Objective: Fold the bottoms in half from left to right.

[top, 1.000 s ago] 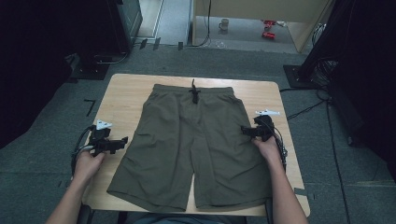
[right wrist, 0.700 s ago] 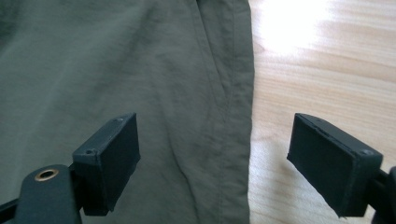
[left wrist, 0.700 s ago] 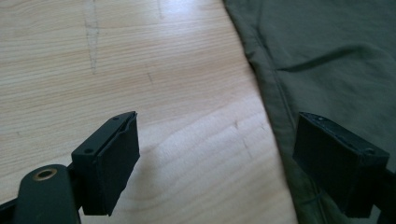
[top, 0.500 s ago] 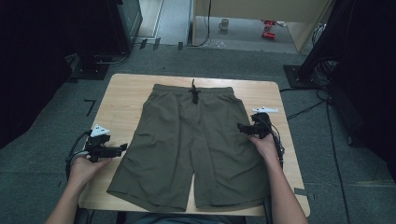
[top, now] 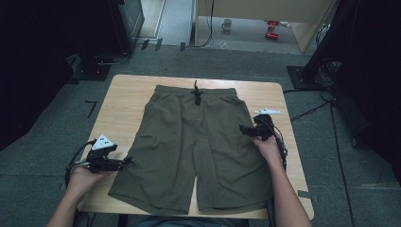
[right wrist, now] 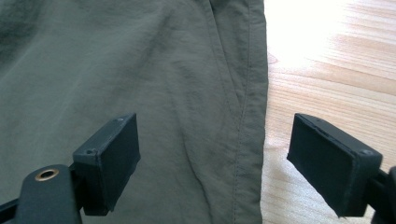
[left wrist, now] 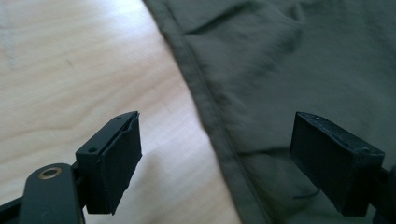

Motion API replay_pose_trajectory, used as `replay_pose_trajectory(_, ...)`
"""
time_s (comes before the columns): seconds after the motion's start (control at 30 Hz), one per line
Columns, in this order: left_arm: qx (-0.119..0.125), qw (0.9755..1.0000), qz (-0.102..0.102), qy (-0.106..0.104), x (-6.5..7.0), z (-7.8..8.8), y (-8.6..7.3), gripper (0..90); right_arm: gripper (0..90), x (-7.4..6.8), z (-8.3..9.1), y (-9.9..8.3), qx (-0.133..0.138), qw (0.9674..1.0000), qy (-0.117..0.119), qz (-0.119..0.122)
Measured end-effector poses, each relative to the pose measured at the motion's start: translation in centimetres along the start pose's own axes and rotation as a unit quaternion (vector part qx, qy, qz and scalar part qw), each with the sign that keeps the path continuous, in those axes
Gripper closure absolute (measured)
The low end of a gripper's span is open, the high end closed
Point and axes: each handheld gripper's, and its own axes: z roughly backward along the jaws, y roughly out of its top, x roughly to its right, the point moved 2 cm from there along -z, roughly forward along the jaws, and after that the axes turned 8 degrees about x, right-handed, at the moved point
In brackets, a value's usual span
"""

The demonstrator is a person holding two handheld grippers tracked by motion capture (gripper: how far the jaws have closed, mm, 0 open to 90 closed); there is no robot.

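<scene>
Olive shorts run past the top and bottom edges of both gripper views. In the high view, the person's forearms are cut off at the bottom, and small red objects on the far floor are too blurred to identify.

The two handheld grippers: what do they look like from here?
Both are black. The left gripper carries a grey three-cornered plate and trails a black cable; the right gripper has the same. In the left gripper view, the pads are flat black blocks, with a brass-coloured ring below. Forearms are bare.
</scene>
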Motion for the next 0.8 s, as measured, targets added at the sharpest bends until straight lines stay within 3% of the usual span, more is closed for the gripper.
replay_pose_trajectory(0.1,0.001,0.9999,-0.011,-0.008,0.5,0.3,-0.5,23.2,16.9,-0.1,0.0,0.0,0.000,1.0000,0.002,0.001)
replay_pose_trajectory(0.23,-0.009,0.9993,-0.027,-0.024,1.0,0.4,-1.0,24.6,17.6,-0.5,0.0,0.1,0.004,0.9999,0.010,0.004)
replay_pose_trajectory(0.57,-0.026,0.9970,-0.065,-0.033,2.0,-0.1,-2.0,25.7,19.4,-2.1,-0.3,0.6,0.017,0.9993,0.025,0.023)
replay_pose_trajectory(0.8,-0.002,0.9969,-0.069,-0.037,2.2,0.1,-2.5,28.1,20.0,-3.1,-0.9,1.1,0.021,0.9989,0.030,0.029)
